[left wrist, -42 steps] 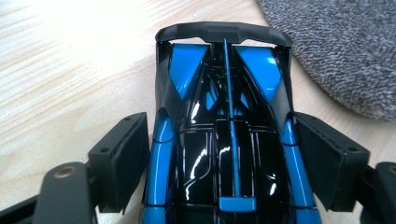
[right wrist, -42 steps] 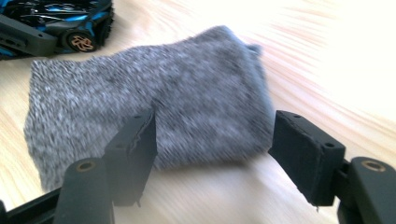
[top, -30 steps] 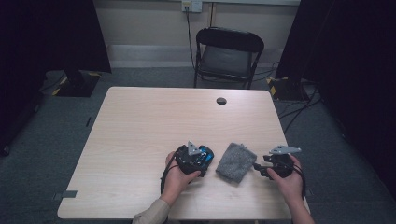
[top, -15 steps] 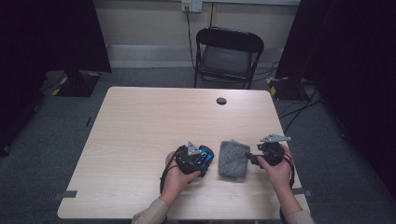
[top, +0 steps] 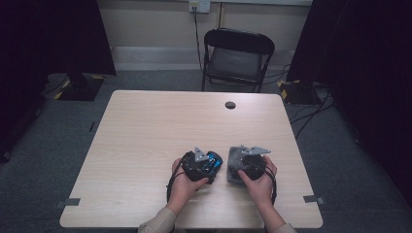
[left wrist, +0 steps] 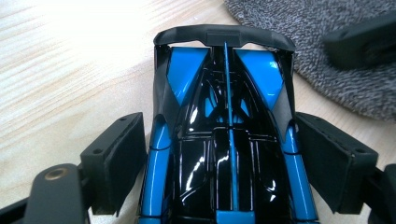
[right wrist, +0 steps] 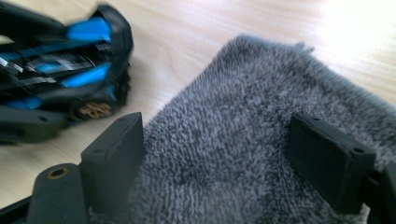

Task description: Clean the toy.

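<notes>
Two things sit close together near my edge of the table (top: 145, 126): a blue and black toy car (left wrist: 224, 140) and a grey cloth (right wrist: 243, 130). My left gripper (top: 198, 165) has the car between its jaws, one pad along each flank; the right pad looks to touch the body, while on the left I cannot tell whether the pad presses or stands just off it. The car's rear wing points away from me, toward the far side. My right gripper (top: 252, 162) hangs over the cloth, which lies flat just beside the car on its right. Its jaws have just been opening and now stand spread wide, with cloth beneath and between them but not pinched.

Most of the tabletop ahead of both hands is bare wood, with a small dark round hole (top: 230, 105) near the far edge. To the left there is wide free surface; the cloth lies nearer the right edge, with a strip of table beyond it. A black folding chair (top: 237, 57) stands past the far side.
</notes>
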### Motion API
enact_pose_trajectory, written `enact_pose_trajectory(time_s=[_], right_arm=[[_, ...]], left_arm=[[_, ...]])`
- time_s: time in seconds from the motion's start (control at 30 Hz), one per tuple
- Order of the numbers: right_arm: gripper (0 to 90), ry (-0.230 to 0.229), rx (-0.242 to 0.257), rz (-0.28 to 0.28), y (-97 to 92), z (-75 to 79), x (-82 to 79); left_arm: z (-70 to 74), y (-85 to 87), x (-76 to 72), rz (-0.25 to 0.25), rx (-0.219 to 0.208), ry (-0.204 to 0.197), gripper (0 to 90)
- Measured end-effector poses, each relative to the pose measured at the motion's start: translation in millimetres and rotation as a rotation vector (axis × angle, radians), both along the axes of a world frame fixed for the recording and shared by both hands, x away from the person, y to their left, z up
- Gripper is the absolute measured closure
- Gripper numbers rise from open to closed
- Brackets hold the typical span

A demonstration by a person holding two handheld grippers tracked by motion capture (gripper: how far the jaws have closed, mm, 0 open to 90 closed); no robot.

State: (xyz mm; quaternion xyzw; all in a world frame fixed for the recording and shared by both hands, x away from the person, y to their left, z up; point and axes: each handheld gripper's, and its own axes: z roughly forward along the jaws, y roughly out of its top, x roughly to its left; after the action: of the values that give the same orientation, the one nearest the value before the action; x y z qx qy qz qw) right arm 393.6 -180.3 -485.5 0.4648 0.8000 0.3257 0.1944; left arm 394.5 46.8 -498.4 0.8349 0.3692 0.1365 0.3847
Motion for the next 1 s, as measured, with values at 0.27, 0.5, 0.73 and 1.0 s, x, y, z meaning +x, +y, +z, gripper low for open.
enact_pose_trajectory(time_s=[0.27,0.5,0.73,1.0], right_arm=[[41.5,-0.036,0.022,0.045,-17.8,-6.9,-5.1],[62.2,-0.029,0.025,0.094,-38.0,-5.2,-14.4],[68.6,-0.011,0.022,0.13,-45.1,-3.1,-18.3],[68.5,-0.02,0.056,0.125,-48.4,-5.4,-19.1]], left_arm=[[-0.2,-6.0,0.9,-0.016,0.049,-0.015,15.2],[1.9,-6.8,-0.1,-0.023,0.054,-0.008,21.2],[3.7,-7.1,-0.4,-0.014,0.062,-0.004,25.8],[3.5,-7.1,-1.1,-0.021,0.058,-0.009,26.0]])
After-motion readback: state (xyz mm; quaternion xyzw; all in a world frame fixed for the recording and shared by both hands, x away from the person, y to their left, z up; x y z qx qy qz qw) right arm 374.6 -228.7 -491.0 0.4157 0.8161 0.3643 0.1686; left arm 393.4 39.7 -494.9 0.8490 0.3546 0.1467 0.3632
